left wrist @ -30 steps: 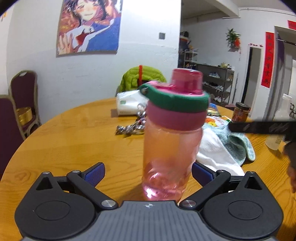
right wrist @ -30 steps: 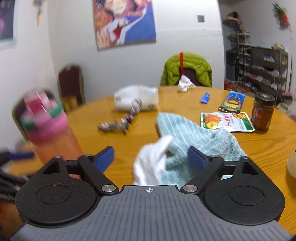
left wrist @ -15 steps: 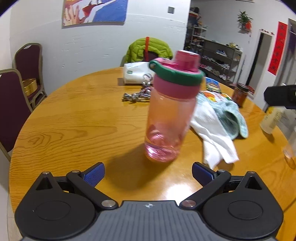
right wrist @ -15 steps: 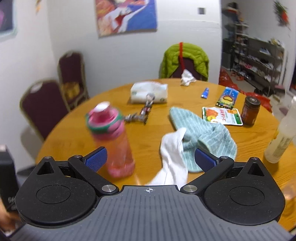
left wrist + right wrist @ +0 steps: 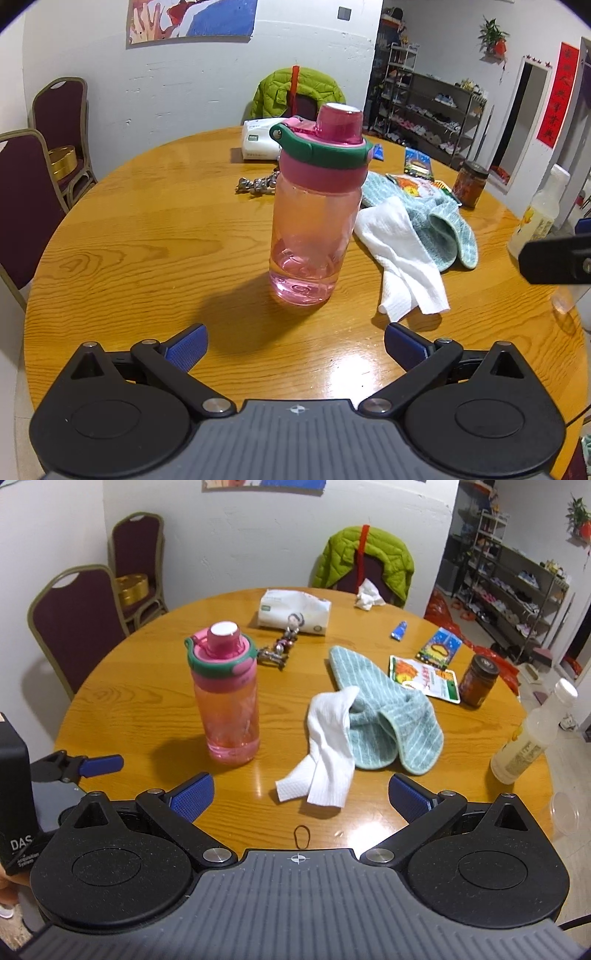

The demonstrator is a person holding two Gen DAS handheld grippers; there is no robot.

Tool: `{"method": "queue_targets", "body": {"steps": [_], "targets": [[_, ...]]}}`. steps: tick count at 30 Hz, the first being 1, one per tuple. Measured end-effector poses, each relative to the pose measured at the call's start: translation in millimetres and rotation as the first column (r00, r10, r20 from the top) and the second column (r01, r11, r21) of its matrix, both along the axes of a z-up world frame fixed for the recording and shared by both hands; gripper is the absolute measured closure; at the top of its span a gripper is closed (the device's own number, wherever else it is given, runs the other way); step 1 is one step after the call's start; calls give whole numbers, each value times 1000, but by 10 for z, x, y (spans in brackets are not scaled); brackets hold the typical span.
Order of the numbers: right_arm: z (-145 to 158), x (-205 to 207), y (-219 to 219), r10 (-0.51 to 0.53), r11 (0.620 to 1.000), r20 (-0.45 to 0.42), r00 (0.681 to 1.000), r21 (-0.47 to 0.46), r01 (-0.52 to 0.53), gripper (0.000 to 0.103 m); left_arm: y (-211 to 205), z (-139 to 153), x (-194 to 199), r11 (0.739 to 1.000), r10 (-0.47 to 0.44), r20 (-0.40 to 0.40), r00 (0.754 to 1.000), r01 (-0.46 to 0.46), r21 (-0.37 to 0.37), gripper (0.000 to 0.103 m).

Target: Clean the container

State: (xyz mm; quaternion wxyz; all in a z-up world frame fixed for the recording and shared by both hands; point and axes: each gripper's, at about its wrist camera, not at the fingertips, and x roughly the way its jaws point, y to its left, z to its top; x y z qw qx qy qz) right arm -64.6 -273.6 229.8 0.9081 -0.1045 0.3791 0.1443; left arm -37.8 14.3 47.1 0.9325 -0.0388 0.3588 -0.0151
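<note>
The pink bottle [image 5: 317,214] is stood upright on the wooden worktop [image 5: 140,236], ahead of the left gripper [image 5: 295,341], whose jaws are spread wide and hold nothing; the right gripper [image 5: 301,794] is likewise parted and unladen, the bottle lying ahead to its left, just beside the white cloth [image 5: 328,746].

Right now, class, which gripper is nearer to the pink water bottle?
Left. The left gripper is open, facing the pink water bottle, which stands just ahead of its fingers. The right gripper is open too, set farther back, the bottle off to its left.
</note>
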Motion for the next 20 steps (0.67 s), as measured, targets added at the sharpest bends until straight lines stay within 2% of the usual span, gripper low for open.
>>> {"method": "queue_targets", "body": {"steps": [20], "targets": [[-279, 151, -95, 38, 999, -31, 999, -23, -39, 0, -158, -75, 83, 999, 17, -38, 999, -16, 39, 1]]}}
